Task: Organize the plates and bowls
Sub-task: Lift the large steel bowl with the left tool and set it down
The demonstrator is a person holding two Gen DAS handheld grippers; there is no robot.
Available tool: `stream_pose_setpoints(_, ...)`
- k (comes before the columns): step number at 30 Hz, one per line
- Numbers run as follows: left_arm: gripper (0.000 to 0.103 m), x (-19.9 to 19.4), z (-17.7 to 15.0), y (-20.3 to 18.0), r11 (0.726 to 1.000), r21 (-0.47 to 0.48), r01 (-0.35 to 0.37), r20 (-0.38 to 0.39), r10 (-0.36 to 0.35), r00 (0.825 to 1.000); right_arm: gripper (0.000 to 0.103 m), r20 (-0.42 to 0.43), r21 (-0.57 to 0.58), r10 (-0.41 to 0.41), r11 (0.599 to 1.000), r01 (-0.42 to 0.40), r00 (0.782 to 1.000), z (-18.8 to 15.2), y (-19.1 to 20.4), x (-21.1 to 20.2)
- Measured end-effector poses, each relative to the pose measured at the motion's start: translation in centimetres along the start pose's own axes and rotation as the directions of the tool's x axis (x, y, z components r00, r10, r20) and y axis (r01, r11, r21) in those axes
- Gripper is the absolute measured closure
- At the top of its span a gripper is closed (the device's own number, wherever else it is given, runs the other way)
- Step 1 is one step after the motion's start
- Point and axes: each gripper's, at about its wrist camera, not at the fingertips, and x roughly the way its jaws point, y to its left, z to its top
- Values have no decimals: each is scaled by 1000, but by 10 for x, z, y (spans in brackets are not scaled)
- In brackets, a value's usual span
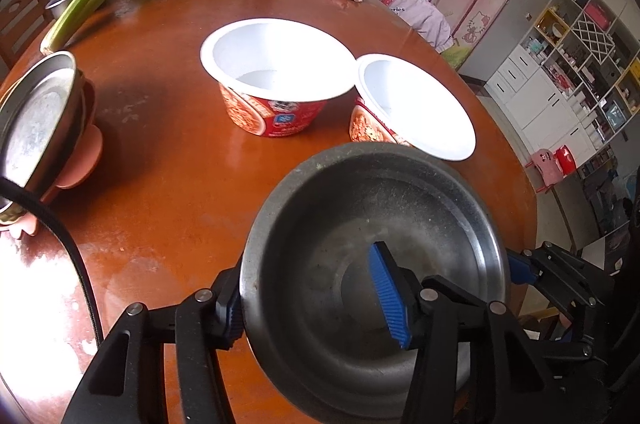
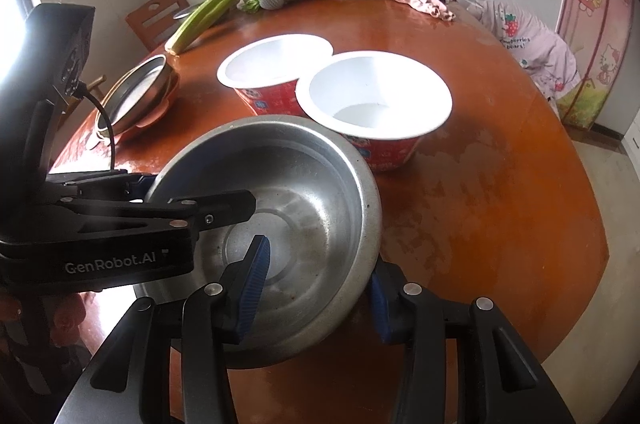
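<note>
A steel bowl (image 1: 360, 264) is held above the near edge of the round wooden table (image 1: 168, 184), gripped on opposite sides of its rim at once. The left gripper (image 1: 316, 300) is clenched on one wall, one blue pad inside the bowl and the other outside; the right gripper (image 2: 316, 280) is clamped the same way on the opposite wall. The bowl is tilted slightly and appears to be clear of the table.

Two empty instant-noodle bowls (image 1: 276, 72) (image 2: 376, 100) stand touching each other at mid-table, just beyond the steel bowl. A stack of steel plates (image 1: 40, 120) on a pink dish lies at the left edge of the table.

The step in hand is judged to be a handover or a two-handed carry of the steel bowl. Both grips should be kept level so that the thin rim is not twisted. One gripper should be released only when the other is firm. The noodle bowls, being light, should be given clearance.
</note>
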Motion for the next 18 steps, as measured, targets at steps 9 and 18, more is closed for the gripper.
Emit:
stream_pose_setpoints(9,48,-24,-8,22,999,-36,-10,42,11,999,56,16,-43,21,999,-20,1000,11,24,-2)
stream_pose_setpoints(18,48,-38,-21,49,997,-77,-29,59,33,998,56,-8,-82,49,995,-50,999,14,52,11)
